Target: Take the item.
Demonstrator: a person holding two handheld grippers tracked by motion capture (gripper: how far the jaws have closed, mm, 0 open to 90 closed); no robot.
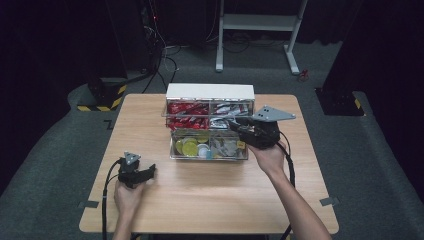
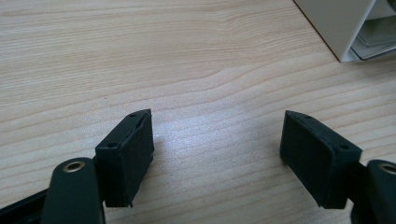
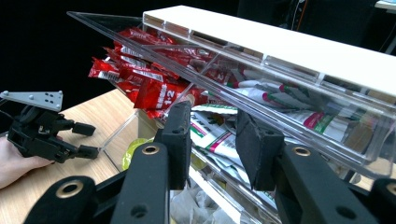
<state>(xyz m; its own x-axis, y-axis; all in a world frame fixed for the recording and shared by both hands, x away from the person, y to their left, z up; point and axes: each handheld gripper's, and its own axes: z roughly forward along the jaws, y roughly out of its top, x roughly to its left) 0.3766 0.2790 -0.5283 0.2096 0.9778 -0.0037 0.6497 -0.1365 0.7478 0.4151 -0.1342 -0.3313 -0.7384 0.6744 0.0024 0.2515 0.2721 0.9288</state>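
I have the right gripper [image 3: 212, 140] at the clear box [image 1: 172, 148], its tongs drawn in on what looks like a white-green sachet [image 3: 219, 135], probably to lift it out. The left gripper [image 2: 217, 154] idles spread over bare table [image 2: 140, 56], out of the way.

1. The right gripper [image 1: 239, 125] hid part of the organizer's [image 1: 210, 93] right compartments in the high view.
2. The lettering on the white sachets [image 3: 280, 100] was blurred.
3. The frame edge cut off the organizer's white corner in the left gripper view.
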